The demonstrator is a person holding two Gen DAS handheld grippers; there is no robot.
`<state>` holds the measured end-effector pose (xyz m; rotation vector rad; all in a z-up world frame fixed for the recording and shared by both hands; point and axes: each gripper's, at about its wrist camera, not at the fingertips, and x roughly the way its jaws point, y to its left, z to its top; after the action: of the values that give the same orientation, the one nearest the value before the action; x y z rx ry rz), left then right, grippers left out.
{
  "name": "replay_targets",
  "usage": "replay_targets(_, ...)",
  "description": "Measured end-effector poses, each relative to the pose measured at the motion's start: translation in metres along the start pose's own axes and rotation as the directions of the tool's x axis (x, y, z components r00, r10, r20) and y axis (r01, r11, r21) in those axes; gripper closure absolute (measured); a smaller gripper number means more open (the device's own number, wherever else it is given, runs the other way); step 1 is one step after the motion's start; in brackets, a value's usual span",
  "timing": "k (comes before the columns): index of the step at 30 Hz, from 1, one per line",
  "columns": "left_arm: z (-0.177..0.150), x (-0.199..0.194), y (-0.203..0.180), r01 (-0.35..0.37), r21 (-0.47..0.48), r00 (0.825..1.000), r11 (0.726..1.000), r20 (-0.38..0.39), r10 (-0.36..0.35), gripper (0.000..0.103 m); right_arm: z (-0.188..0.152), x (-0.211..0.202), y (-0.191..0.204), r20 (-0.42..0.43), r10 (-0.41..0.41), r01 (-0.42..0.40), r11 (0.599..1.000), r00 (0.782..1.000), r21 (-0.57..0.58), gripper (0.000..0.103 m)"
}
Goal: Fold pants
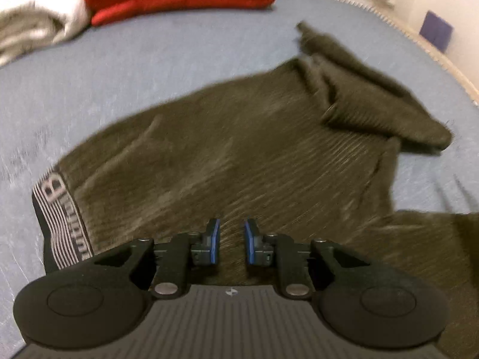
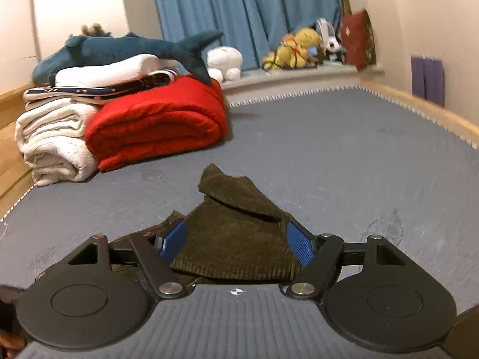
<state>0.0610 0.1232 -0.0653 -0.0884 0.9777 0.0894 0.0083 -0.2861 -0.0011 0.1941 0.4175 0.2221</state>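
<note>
The pants (image 1: 227, 161) lie lengthwise, waistband at left, directly under the left gripper (image 1: 230, 240), whose jaws are narrowed with no cloth pinched. The right gripper (image 2: 236, 243) is held wide open over the leg end, gripping nothing.

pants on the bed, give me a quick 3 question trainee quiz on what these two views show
1. True or false: the pants lie on a grey bed sheet.
2. What sits nearest the red blanket? A) white blanket B) purple item on the wall C) yellow plush
3. Fill in: the waistband carries white ____.

Key
1. true
2. A, the white blanket touches it
3. stripes, plus lettering
</note>
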Motion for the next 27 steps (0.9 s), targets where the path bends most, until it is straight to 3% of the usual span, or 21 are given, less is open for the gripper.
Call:
replay_targets(6, 0.009, -0.003, -0.002, 0.016, -0.021, 1.000, 1.000, 0.005, -0.016, 0.077, -0.011, 0.051, -0.012, -0.084, -0.084, 0.089, 0.994, 0.993, 0.060, 0.028)
replay_targets(13, 0.017, -0.034, -0.028, 0.079, -0.002, 0.994, 0.997, 0.074, -0.078, 0.062, -0.023, 0.097, -0.048, -0.175, -0.210, 0.243, 0.950, 0.962, 0.194, 0.032)
replay_targets(18, 0.016, -0.060, -0.038, 0.134, 0.017, 0.984, 0.991, 0.114, -0.135, 0.054, -0.029, 0.120, -0.053, -0.227, -0.216, 0.250, 0.958, 0.950, 0.137, 0.032)
replay_targets(25, 0.012, -0.072, -0.045, 0.150, 0.053, 0.981, 0.987, 0.118, -0.156, 0.054, -0.032, 0.131, -0.058, -0.255, -0.207, 0.248, 0.958, 0.945, 0.141, 0.033)
replay_targets(26, 0.011, -0.072, -0.044, 0.148, 0.052, 0.981, 0.988, 0.117, -0.153, 0.054, -0.033, 0.129, -0.058, -0.255, -0.194, 0.235, 0.962, 0.947, 0.140, 0.044)
replay_targets(27, 0.011, -0.072, -0.042, 0.145, 0.050, 0.982, 0.988, 0.116, -0.150, 0.054, -0.033, 0.130, -0.057, -0.257, -0.177, 0.218, 0.966, 0.950, 0.142, 0.064)
